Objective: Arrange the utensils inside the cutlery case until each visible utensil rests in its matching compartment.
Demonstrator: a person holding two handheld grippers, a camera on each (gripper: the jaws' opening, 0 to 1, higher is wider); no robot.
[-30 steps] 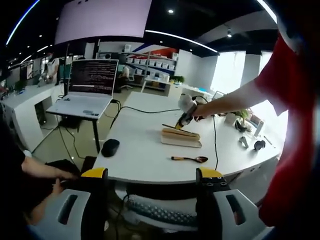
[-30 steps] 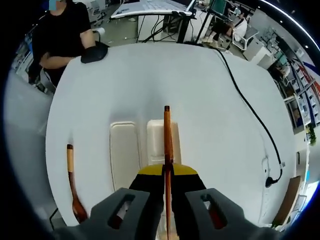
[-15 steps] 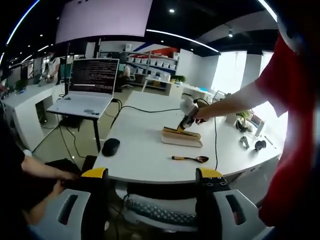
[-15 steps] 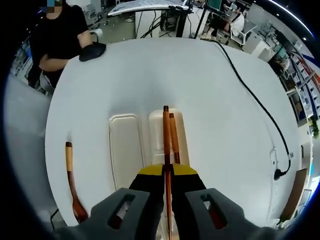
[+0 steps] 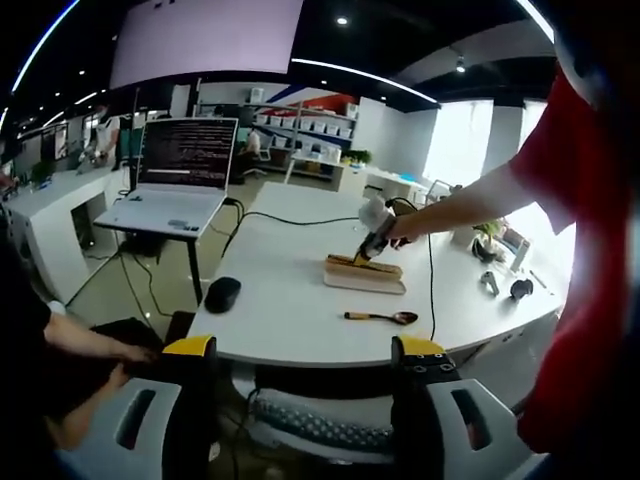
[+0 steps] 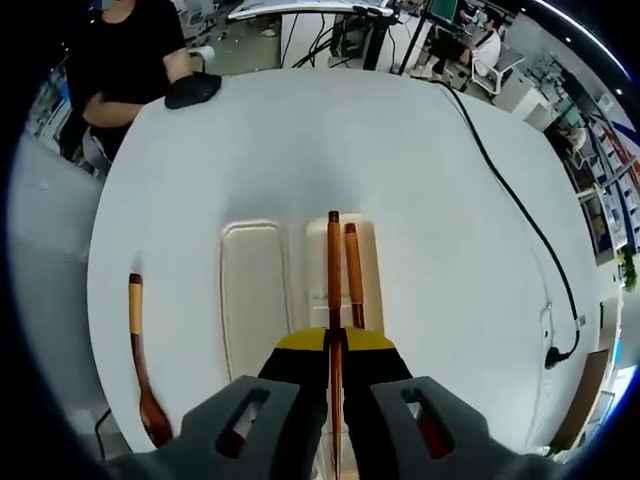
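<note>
In the right gripper view my right gripper (image 6: 334, 345) is shut on a wooden chopstick (image 6: 334, 270) that points forward over the right compartment of the cream cutlery case (image 6: 252, 290). A second chopstick (image 6: 353, 275) lies in that same compartment. A wooden spoon (image 6: 139, 360) rests on the white table to the left of the case. In the left gripper view my left gripper (image 5: 300, 350) hangs open below the table's near edge, far from the case (image 5: 364, 277) and the spoon (image 5: 380, 318). The right gripper (image 5: 374, 237) shows there above the case, held by a person's hand.
A white round table (image 6: 300, 140) carries a black mouse (image 6: 193, 90) at its far edge and a black cable (image 6: 510, 220) along the right. A person in black sits beyond the mouse. A laptop (image 5: 180, 165) stands on a side stand.
The right gripper has lowered slightly towards the case with its chopstick. The second chopstick, unseen a second ago, now lies in the right compartment. The left gripper has stayed still.
</note>
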